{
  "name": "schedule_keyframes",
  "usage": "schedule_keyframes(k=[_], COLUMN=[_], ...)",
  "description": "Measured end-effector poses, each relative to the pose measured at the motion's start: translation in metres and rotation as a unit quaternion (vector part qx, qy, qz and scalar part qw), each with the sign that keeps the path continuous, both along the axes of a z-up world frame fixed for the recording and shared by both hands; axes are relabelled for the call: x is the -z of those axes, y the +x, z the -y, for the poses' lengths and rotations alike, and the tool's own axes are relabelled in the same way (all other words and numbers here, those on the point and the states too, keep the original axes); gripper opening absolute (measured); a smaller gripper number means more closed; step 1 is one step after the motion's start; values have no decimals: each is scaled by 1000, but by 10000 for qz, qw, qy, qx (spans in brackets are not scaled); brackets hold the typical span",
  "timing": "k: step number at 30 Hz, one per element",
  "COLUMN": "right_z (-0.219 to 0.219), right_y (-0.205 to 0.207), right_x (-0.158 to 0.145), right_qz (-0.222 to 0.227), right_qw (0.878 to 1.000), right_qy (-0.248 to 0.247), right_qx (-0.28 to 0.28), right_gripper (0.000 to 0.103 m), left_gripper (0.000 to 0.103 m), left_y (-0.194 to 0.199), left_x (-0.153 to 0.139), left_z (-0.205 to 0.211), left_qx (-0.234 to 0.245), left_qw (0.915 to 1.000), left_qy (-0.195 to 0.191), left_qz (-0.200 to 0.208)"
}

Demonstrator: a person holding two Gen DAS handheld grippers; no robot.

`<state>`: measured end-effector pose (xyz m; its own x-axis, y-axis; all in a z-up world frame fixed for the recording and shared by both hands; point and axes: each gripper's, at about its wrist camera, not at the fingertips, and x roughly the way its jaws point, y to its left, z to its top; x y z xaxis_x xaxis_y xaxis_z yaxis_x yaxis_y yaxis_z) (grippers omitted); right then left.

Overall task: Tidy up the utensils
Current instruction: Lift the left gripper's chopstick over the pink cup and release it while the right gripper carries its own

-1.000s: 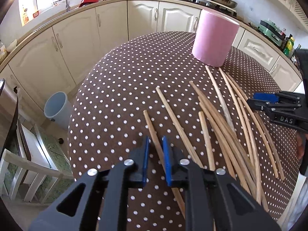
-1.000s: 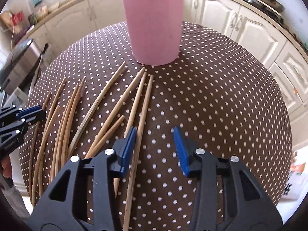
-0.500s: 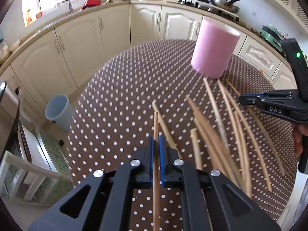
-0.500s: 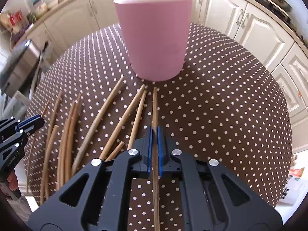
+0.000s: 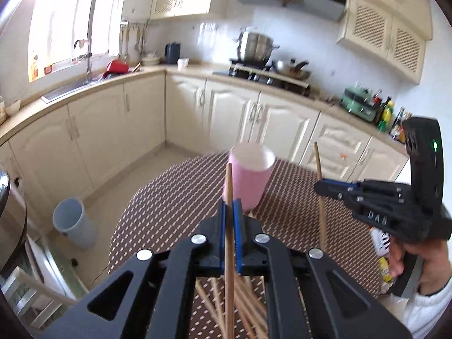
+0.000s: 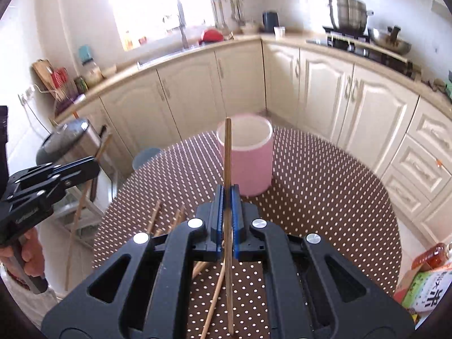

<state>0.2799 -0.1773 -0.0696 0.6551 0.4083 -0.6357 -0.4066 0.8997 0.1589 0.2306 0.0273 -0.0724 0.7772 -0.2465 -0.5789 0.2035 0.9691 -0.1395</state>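
Observation:
My left gripper [image 5: 230, 212] is shut on a wooden chopstick [image 5: 229, 186] and holds it upright above the table. My right gripper [image 6: 227, 197] is shut on another chopstick [image 6: 227, 152], also upright. The right gripper also shows in the left wrist view [image 5: 320, 188] with its chopstick [image 5: 318, 163]. The left gripper shows in the right wrist view [image 6: 94, 165]. A pink cup [image 6: 245, 159], open and white inside, stands on the far part of the table; it also shows in the left wrist view [image 5: 250, 178]. Several loose chopsticks [image 6: 154, 217] lie on the cloth below the grippers.
The round table has a brown polka-dot cloth [image 6: 325, 197]. Cream kitchen cabinets [image 6: 325, 84] ring the room. A grey bin [image 5: 72, 221] stands on the floor at left. A bottle and a box [image 6: 423, 279] sit at the table's right edge.
Both grippers have risen from the table with their chopsticks and tilted up, so the chopsticks now stand upright and the room fills the views.

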Motion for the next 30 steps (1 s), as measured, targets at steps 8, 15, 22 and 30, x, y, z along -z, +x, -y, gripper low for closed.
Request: schedule_keyframes(k=[8, 15, 22, 30], right_z=[5, 11, 9, -2], right_y=[-16, -4, 24, 53], right_x=[-39, -69, -102, -124], right_qz=[590, 1010, 1344, 1594], right_qw=[9977, 9938, 9888, 9849], right_qy=[326, 427, 618, 621], right_qx=[66, 170, 214, 282], right_gripper=[5, 5, 5, 5], left_gripper=[6, 6, 6, 6], left_y=[7, 37, 88, 125], left_x=[-35, -63, -82, -81], left_z=[26, 45, 57, 62], left_qx=[61, -193, -381, -694], left_qw=[9972, 9854, 9718, 9583], left_qy=[-291, -503, -774, -876], left_qz=[679, 1616, 2196, 2629])
